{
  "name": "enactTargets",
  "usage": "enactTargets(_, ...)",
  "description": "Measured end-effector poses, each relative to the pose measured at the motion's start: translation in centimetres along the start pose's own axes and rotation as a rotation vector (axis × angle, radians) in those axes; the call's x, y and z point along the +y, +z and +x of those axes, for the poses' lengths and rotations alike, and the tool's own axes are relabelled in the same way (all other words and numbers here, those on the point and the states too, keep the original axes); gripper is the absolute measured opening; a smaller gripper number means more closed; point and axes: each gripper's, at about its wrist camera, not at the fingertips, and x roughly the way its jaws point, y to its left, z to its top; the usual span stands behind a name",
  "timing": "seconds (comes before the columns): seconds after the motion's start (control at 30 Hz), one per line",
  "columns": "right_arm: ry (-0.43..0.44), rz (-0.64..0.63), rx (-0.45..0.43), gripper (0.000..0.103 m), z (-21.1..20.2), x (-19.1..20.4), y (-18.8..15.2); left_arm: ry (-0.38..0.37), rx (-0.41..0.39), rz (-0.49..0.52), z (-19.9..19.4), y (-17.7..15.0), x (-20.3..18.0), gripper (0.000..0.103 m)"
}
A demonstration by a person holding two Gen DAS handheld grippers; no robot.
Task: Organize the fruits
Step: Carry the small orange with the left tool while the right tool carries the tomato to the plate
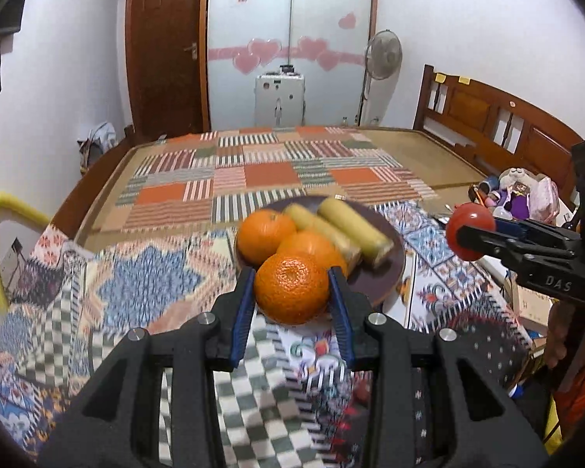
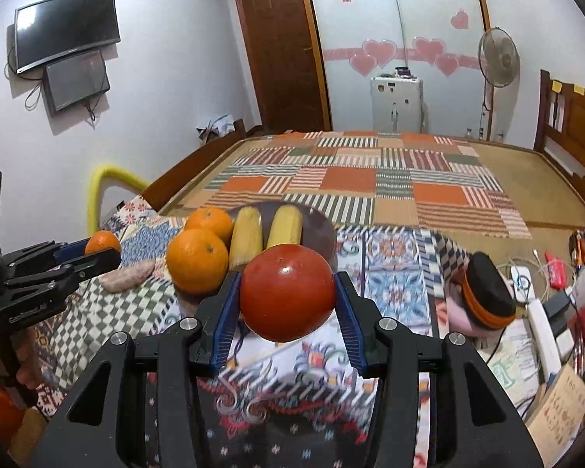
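My left claw (image 1: 291, 288) is clamped on a round, dimpled orange mandarin (image 1: 291, 288), blue pads pressed to both its sides, stem dimple tilted up toward the camera. It hangs just above the near rim of the dark brown round plate (image 1: 394, 273).

On that plate, left to right: two smooth oranges (image 1: 266, 236), one behind the other, then two yellow bananas (image 1: 353, 230) side by side, long axes running from the near side of the plate away toward the bed (image 1: 277, 171), cut ends facing me. The plate sits on the surface under a patchwork patterned cloth (image 1: 148, 284).

Over to the right, my right claw (image 2: 287, 299) has closed on a glossy red tomato (image 2: 287, 299), held clear of the cloth just in front of the plate, a small stem mark on its upper face.

Beside the plate's left edge, on the checked cloth, lies a pinkish lumpy oblong (image 2: 126, 276); what it is I cannot tell.
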Motion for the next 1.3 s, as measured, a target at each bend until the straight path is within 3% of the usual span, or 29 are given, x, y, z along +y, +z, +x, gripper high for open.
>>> enactTargets(0.27, -0.022, -0.028, -0.015, 0.044, 2.4, -0.5, 1.9, -0.003, -0.046, 0.016, 2.5, 2.8, -0.4, 0.037)
enactTargets(0.5, -0.036, -0.063, -0.008, 0.044, 5.1, -1.1, 3.0, -0.027, -0.024, 0.023, 5.9, 4.3, -1.0, 0.037)
enactTargets(0.97, -0.032, -0.136, 0.091, 0.044, 8.1, -1.4, 3.1, -0.061, 0.119, 0.029, 12.8, 6.7, -1.9, 0.037)
enactTargets(1.3, -0.019, -0.154, 0.143, 0.044, 9.7, -1.2, 3.5, -0.069, 0.193, 0.050, 15.7, 6.9, -3.3, 0.037)
